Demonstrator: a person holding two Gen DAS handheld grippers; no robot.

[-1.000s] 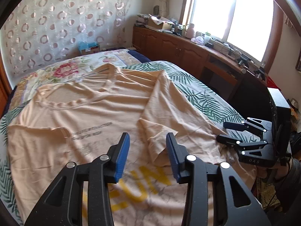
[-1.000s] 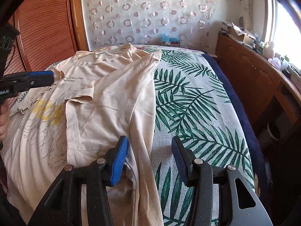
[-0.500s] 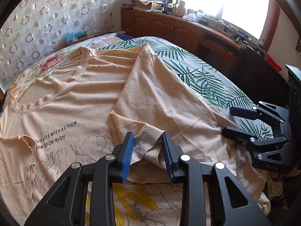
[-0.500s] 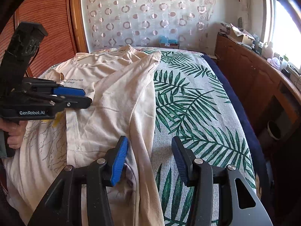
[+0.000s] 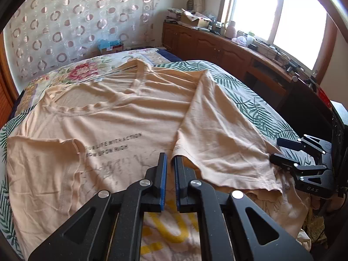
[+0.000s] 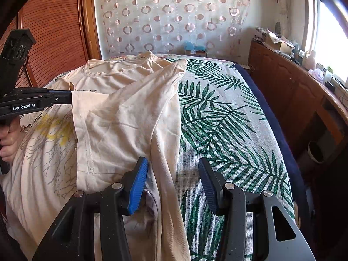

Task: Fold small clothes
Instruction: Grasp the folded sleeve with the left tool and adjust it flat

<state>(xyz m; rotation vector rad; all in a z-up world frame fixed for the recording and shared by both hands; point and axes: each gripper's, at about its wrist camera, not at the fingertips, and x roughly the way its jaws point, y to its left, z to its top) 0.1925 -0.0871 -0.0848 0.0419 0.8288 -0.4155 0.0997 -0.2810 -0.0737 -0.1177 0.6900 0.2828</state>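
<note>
Since the earlier frames, the left gripper (image 5: 170,163) has been closed onto the sleeve hem (image 5: 176,154) of the peach T-shirt (image 5: 121,117), which is spread on the leaf-print bedspread (image 6: 228,130). One side is already folded inward; the other sleeve and the lengthwise folds appear still undone. The right gripper (image 6: 174,174) is held half open, empty, over the folded edge.

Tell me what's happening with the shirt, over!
Left gripper just closed, pinching the sleeve hem. Right gripper open over the T-shirt edge. T-shirt flat on bed, nothing blocking.
</note>
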